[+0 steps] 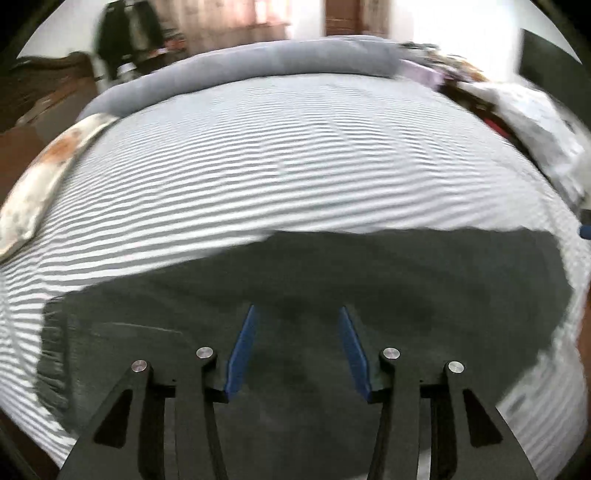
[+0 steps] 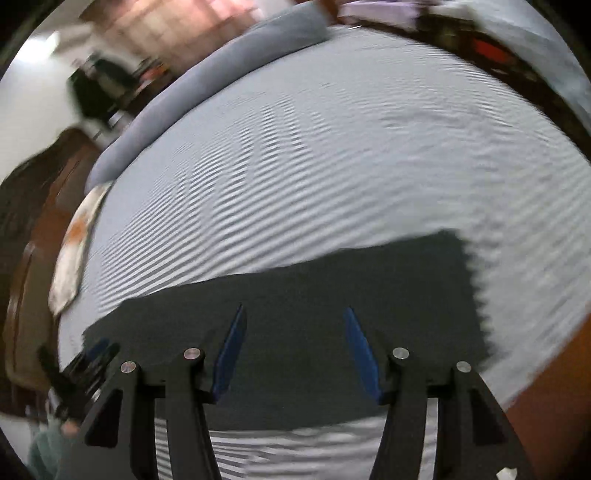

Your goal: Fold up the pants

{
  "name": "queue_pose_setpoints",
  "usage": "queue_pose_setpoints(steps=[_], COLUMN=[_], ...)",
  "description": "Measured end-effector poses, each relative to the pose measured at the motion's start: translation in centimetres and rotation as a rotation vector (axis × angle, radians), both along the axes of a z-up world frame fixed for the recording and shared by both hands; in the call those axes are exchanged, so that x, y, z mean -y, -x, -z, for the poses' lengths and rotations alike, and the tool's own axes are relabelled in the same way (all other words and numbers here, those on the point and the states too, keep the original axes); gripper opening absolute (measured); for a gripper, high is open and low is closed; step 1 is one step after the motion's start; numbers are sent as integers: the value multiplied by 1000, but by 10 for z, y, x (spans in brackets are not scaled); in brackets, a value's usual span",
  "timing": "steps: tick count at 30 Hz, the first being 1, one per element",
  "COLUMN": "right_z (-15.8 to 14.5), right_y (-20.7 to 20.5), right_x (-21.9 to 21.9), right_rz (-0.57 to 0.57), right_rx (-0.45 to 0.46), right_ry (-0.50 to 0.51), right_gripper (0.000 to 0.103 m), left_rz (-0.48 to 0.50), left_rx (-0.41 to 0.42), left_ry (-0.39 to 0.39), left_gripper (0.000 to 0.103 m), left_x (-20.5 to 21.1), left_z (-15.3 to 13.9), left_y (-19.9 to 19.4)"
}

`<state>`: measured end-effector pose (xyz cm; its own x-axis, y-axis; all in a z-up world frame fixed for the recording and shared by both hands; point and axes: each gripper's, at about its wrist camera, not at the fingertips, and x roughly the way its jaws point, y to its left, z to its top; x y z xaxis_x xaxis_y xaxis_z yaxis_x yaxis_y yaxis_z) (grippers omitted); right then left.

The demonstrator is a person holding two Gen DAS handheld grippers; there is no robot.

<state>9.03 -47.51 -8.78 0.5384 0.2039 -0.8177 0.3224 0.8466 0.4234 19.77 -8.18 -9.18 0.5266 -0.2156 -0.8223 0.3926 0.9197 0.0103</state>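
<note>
The dark pants (image 1: 295, 295) lie flat near the bed's (image 1: 295, 155) front edge. Left tongs (image 1: 297, 310) and right tongs (image 2: 293, 312) hover wide, holding nothing. A fold seems pending; next, grip an edge.

A big bed sheet (image 1: 295, 155) with thin grey and white stripes fills the middle of both views. A long grey pillow (image 1: 258, 61) lies along its far edge, at 12 o'clock. A white and orange patterned cloth (image 1: 44, 173) lies at 9 o'clock on the sheet's edge. A pile of clothes (image 1: 517, 107) sits at 2 o'clock. Dark clothes (image 1: 125, 33) hang at 11 o'clock. Brown wooden furniture (image 2: 33, 206) stands at 9 o'clock.
</note>
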Motion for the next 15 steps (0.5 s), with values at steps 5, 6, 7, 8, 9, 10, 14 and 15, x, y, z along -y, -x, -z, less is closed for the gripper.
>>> queue_pose_setpoints(steps=[5, 6, 7, 8, 9, 10, 14, 15], right_z=[8, 9, 11, 15, 19, 23, 42, 47], right_y=[-81, -95, -108, -124, -136, -148, -189, -195], right_x=[-80, -94, -110, -125, -137, -149, -196, -205], right_rz=[-176, -206, -236, -267, -291, -316, -399, -413], right_rx=[-22, -28, -35, -46, -53, -61, -104, -117], right_ry=[-50, -49, -54, -67, -77, -89, -106, -113], right_gripper=[54, 54, 54, 54, 54, 54, 54, 54], left_rz=[-86, -95, -104, -114, -119, -125, -83, -77], left_rx=[-46, -56, -67, -87, -104, -118, -58, -45], left_ry=[-4, -12, -17, -15, -10, 2, -59, -78], left_gripper=[48, 48, 48, 48, 48, 48, 48, 48], left_x=[-35, -37, -40, -47, -53, -58, -57, -55], left_z=[18, 25, 30, 37, 44, 51, 62, 63], left_y=[-33, -36, -37, -35, -32, -28, 0, 2])
